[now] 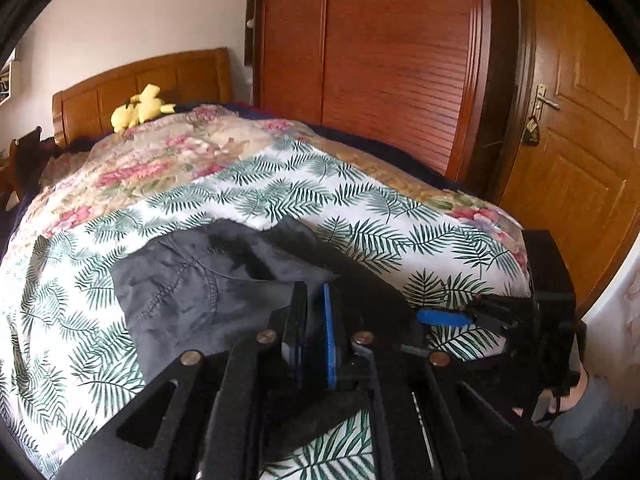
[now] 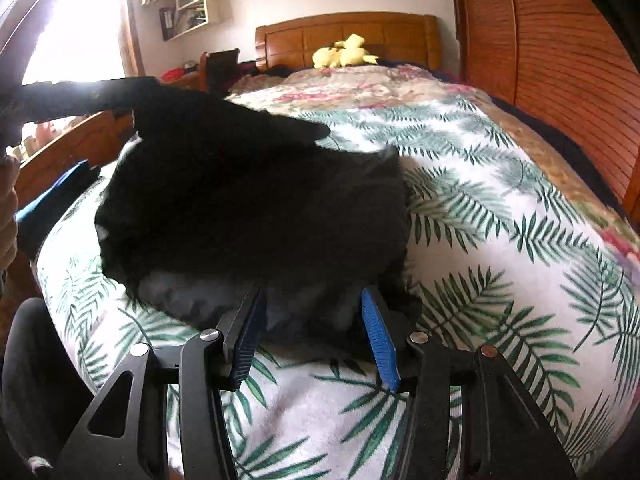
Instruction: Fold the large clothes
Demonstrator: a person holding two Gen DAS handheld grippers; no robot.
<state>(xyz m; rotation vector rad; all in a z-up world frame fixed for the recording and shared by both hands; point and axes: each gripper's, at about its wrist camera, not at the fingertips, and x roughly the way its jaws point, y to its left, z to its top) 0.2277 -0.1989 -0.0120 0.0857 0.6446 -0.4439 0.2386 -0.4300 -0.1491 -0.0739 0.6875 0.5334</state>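
— What have you got in front of you?

— A dark garment [image 1: 192, 296] lying on the bed, on a white sheet printed with green fern leaves [image 1: 360, 216]. It looks like trousers: on my left wrist view I see a curved stitched seam like a pocket edge, and the cloth is grey-black.

— Which way does it run?

— From my right wrist view the dark garment [image 2: 248, 200] stretches away from me, up and to the left, with a narrower part reaching toward the bed's left edge. Its near end lies bunched close to my tools. How it runs beyond that I cannot tell, it is too dark and creased.

— And your left tool?

— My left tool [image 1: 316, 320] is clenched, blue pads nearly together. Dark cloth sits right at the tips, but whether a fold is pinched between them I cannot tell.

— The right one?

— My right tool [image 2: 316, 320] is released, jaws standing apart, with the near edge of the garment lying between the blue pads [image 2: 378, 336]; neither presses on it.

— Any containers about?

— Only a wall shelf [image 2: 192, 4] near the window, holding things too small to make out. A yellow plush toy [image 2: 344, 56] rests by the wooden headboard [image 2: 400, 32], on a floral bedspread [image 1: 160, 156].
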